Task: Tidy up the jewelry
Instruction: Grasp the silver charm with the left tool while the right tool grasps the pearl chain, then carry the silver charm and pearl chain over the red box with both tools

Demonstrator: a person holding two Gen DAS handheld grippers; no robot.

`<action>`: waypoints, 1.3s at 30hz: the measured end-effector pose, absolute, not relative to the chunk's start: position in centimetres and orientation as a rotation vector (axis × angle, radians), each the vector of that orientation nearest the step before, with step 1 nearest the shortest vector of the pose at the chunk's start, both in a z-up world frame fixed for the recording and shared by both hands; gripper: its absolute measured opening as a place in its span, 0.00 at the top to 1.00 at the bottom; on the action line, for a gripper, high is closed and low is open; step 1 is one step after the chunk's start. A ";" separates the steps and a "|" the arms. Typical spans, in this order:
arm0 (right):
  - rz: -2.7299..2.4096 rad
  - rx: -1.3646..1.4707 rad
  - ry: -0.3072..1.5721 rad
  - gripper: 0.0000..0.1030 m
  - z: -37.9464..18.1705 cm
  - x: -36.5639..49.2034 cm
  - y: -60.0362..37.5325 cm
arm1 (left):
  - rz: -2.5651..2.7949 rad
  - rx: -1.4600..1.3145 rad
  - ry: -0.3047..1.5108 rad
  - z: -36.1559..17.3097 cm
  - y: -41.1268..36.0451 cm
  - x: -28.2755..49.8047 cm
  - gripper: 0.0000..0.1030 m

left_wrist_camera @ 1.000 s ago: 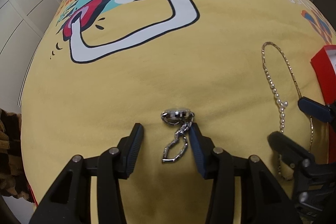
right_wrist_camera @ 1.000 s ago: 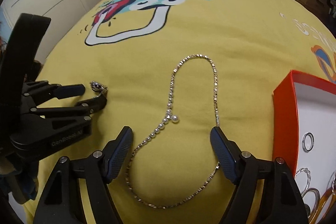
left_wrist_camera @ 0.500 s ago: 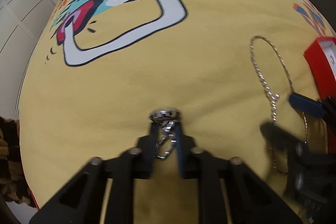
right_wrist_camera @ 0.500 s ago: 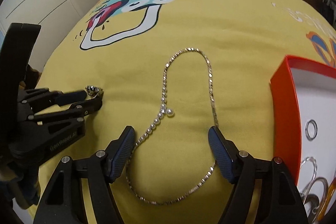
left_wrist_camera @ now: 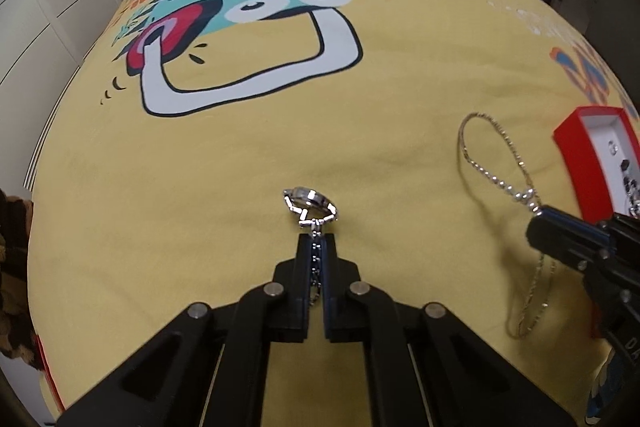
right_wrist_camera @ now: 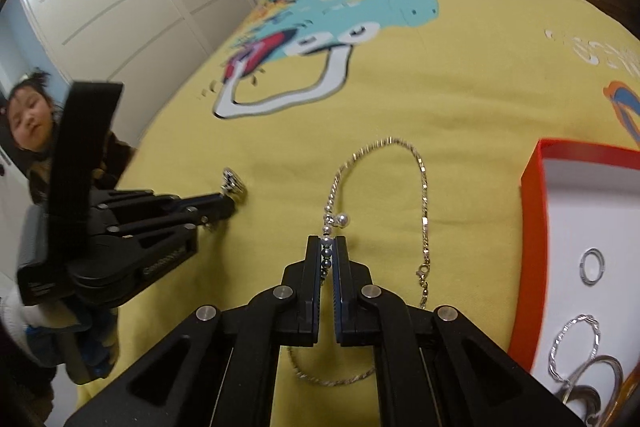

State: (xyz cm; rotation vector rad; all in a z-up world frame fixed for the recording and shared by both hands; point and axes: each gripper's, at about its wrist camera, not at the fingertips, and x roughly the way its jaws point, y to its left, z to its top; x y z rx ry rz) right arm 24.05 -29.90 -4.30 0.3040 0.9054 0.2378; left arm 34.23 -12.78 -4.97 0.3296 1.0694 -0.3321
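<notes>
Left wrist view shows the left gripper [left_wrist_camera: 316,247] jaws clamped on the watch [left_wrist_camera: 310,207] band, right gripper [right_wrist_camera: 327,247] jaws pinching the necklace [right_wrist_camera: 420,187] beads ahead; lift both slowly so chains clear the bed [left_wrist_camera: 240,167] toward the box [right_wrist_camera: 532,227].

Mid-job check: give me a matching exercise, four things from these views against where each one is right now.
Things:
1 watch
2 pearl necklace
3 plain ring
4 red box

States:
A lying inside the box
B strap pinched by left gripper
C standing open on the yellow bedspread
D beaded part pinched by right gripper

Pairs: 1-B, 2-D, 3-A, 4-C
</notes>
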 end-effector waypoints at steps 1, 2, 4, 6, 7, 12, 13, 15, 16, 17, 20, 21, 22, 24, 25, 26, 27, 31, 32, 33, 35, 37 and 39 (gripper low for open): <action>0.242 0.307 0.896 0.95 -3.8 23.7 -30.0 | -0.332 0.331 1.064 -4.6 -12.8 33.9 0.96; 0.250 0.311 0.881 0.95 -3.1 23.2 -30.0 | -0.331 0.331 1.057 -4.0 -12.8 33.5 0.96; 0.257 0.315 0.862 0.95 -2.0 22.4 -30.2 | -0.332 0.331 1.041 -2.9 -13.0 32.7 0.96; 0.265 0.320 0.842 0.95 -0.8 21.6 -30.5 | -0.333 0.336 1.027 -2.1 -13.3 32.1 0.96; 0.269 0.321 0.833 0.95 -0.2 21.1 -30.6 | -0.337 0.337 1.017 -1.3 -13.5 31.5 0.96; 0.278 0.327 0.784 0.95 2.7 19.0 -31.4 | -0.352 0.343 0.979 1.4 -14.4 29.5 0.96; 0.278 0.328 0.775 0.95 3.2 18.7 -31.5 | -0.353 0.345 0.970 2.0 -14.6 29.0 0.96; 0.277 0.331 0.747 0.95 4.7 17.6 -32.0 | -0.360 0.344 0.950 3.6 -15.0 27.8 0.96; 0.276 0.331 0.736 0.95 5.2 17.2 -32.1 | -0.363 0.345 0.940 4.3 -15.3 27.3 0.96; 0.272 0.329 0.719 0.95 6.2 16.5 -32.5 | -0.367 0.346 0.931 4.9 -15.5 26.9 0.96; 0.259 0.328 0.684 0.95 8.2 14.8 -33.7 | -0.384 0.351 0.903 6.8 -16.6 25.4 0.96; 0.254 0.326 0.675 0.95 8.9 14.2 -34.2 | -0.392 0.351 0.895 7.4 -17.0 24.9 0.96; 0.249 0.323 0.665 0.95 9.5 13.6 -34.8 | -0.401 0.351 0.885 8.0 -17.6 24.3 0.96; 0.231 0.306 0.644 0.95 10.9 12.5 -36.1 | -0.418 0.349 0.873 8.8 -18.7 23.5 0.96; 0.222 0.298 0.637 0.95 11.4 12.0 -36.7 | -0.431 0.349 0.867 9.2 -19.7 22.9 0.96; 0.211 0.291 0.630 0.95 12.0 11.5 -37.5 | -0.441 0.350 0.864 9.4 -20.5 22.5 0.96; 0.201 0.286 0.625 0.95 12.5 11.0 -38.3 | -0.453 0.352 0.861 9.6 -21.4 22.2 0.96; 0.155 0.269 0.612 0.95 13.5 9.7 -41.7 | -0.504 0.346 0.856 9.9 -25.3 21.1 0.96; 0.145 0.267 0.612 0.95 13.5 9.7 -42.5 | -0.513 0.344 0.856 9.8 -26.2 21.1 0.96; 0.137 0.265 0.611 0.95 13.4 9.9 -43.1 | -0.523 0.343 0.857 9.6 -26.9 21.1 0.96; 0.123 0.263 0.609 0.95 13.3 10.1 -44.5 | -0.544 0.342 0.865 8.9 -29.2 21.2 0.96; 0.109 0.258 0.611 0.95 12.9 10.7 -45.8 | -0.555 0.342 0.875 8.2 -30.7 21.4 0.96; 0.099 0.258 0.615 0.95 12.4 11.4 -46.9 | -0.565 0.342 0.888 7.1 -32.2 21.8 0.96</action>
